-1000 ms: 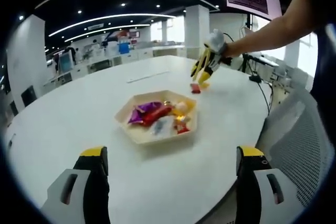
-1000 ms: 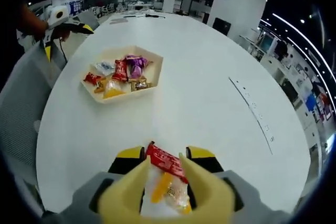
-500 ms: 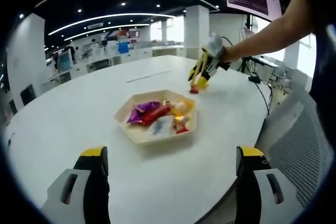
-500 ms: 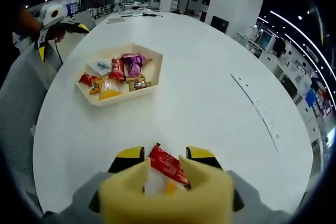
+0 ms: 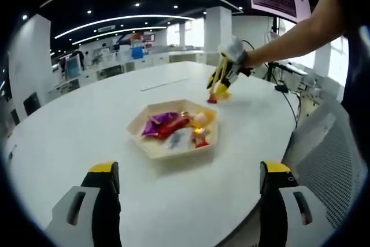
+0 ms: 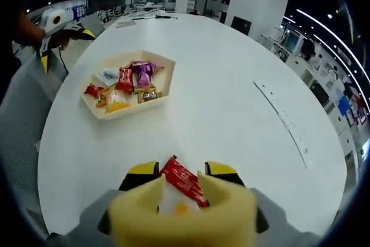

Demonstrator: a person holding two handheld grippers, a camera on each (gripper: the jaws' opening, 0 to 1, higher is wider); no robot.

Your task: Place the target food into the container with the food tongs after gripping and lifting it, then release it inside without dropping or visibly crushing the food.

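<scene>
Your left gripper [image 5: 188, 201] hung low at the near edge of the white table [image 5: 87, 125], jaws wide apart with nothing between them. A hexagonal tray [image 5: 151, 145] of wrapped snacks [image 5: 173, 124] sat ahead, mid-table. Farther off to the right, your right gripper [image 5: 219, 85] held yellow tongs [image 5: 221, 79] pinching a red packet [image 5: 213, 99] just above the tabletop, well apart from the tray.
</scene>
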